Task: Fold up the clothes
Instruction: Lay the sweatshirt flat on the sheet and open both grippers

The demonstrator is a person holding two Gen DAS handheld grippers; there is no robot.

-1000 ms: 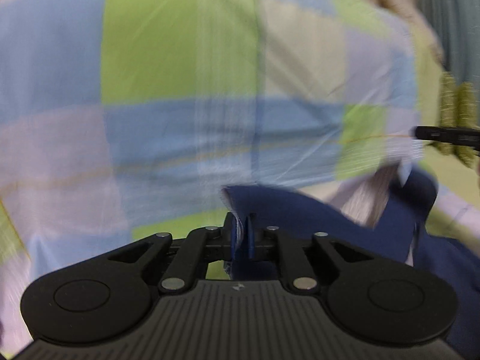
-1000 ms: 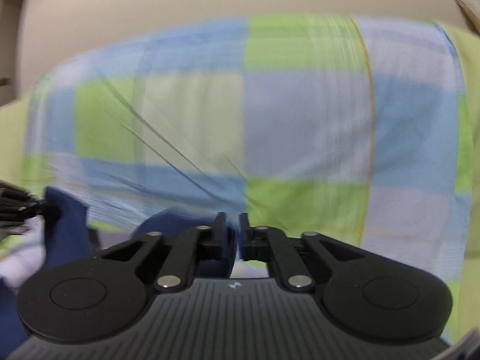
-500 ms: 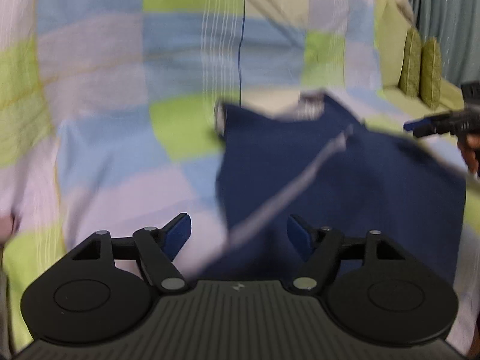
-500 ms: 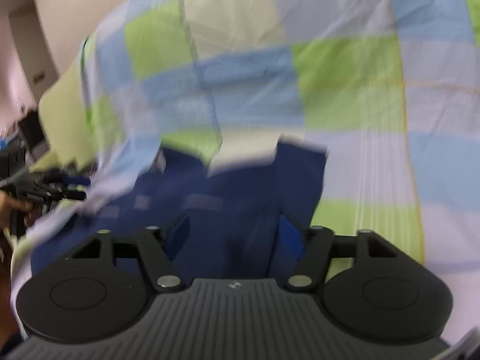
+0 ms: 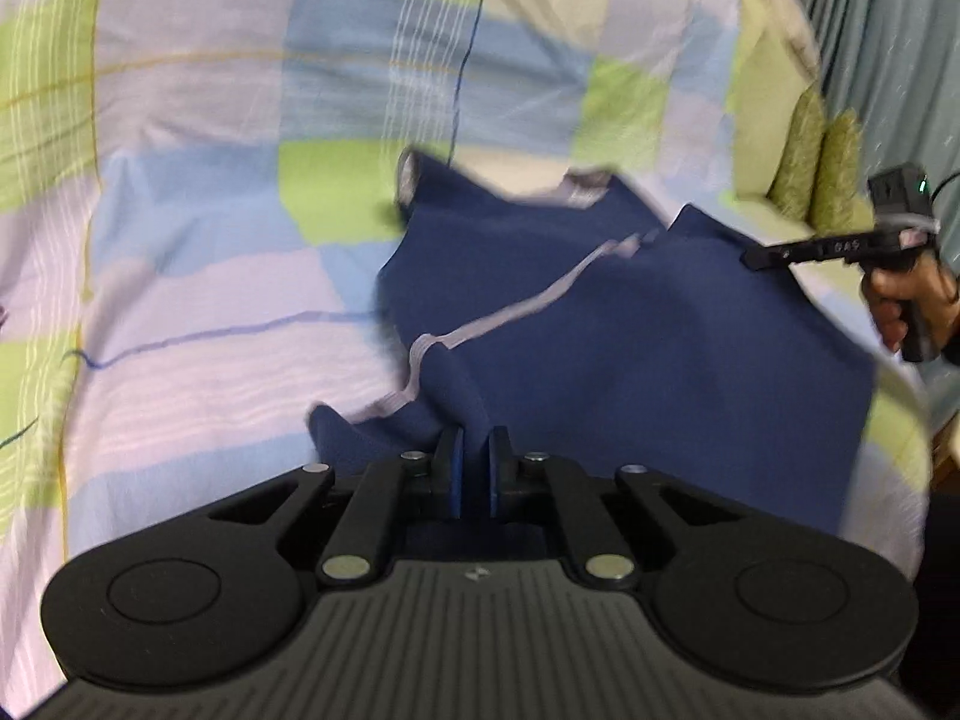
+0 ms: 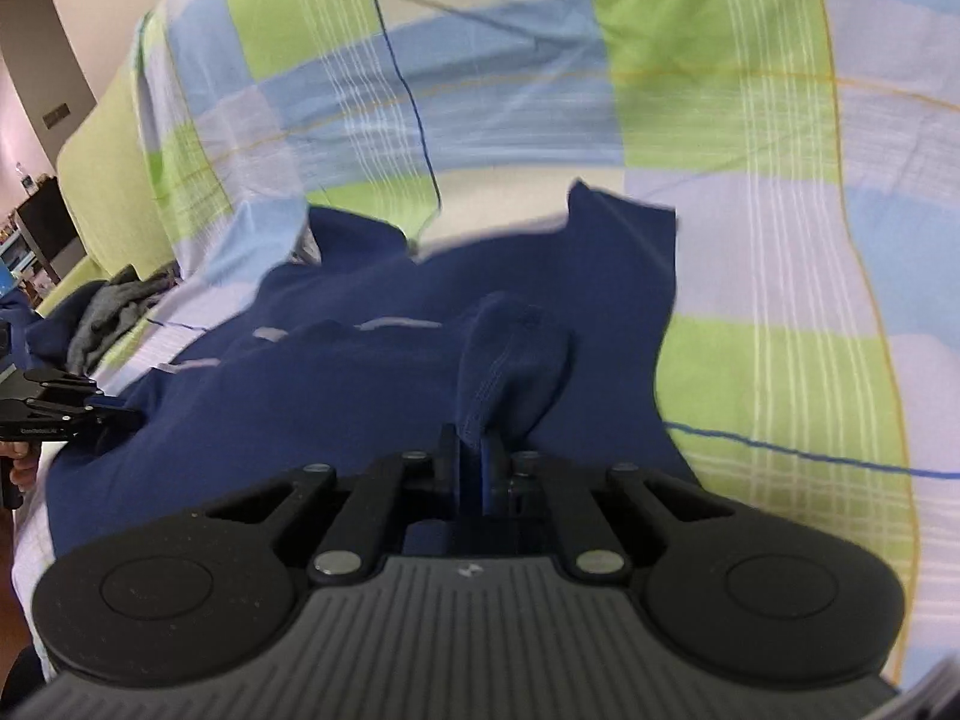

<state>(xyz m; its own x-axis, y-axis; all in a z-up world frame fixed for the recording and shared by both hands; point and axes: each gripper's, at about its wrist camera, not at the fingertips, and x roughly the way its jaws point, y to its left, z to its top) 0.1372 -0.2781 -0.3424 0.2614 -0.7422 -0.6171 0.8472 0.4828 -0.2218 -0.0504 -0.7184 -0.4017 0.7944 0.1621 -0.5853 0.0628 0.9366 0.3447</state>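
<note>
1. Your left gripper (image 5: 471, 450) is closed, its blue pads pinching a raised fold of the navy garment (image 5: 630, 372) at the near edge.
2. Your right gripper (image 6: 471, 450) is also closed, clamping a bunched, stitched hem of the same garment (image 6: 360, 396).
3. The garment lies spread across the checked bedsheet (image 5: 240, 300), rumpled, with a pale trim strip (image 5: 516, 318) running diagonally over it in the left wrist view.
4. In the left view, your right hand (image 5: 906, 300) holds its gripper at the garment's far right edge; in the right view, the left gripper's tips (image 6: 114, 417) meet the cloth at the left edge.
5. Two green cushions (image 5: 822, 168) stand beyond the sheet, near a grey curtain (image 5: 888, 30).
6. A grey heap of clothes (image 6: 114, 306) lies off the sheet's left side in the right view.
</note>
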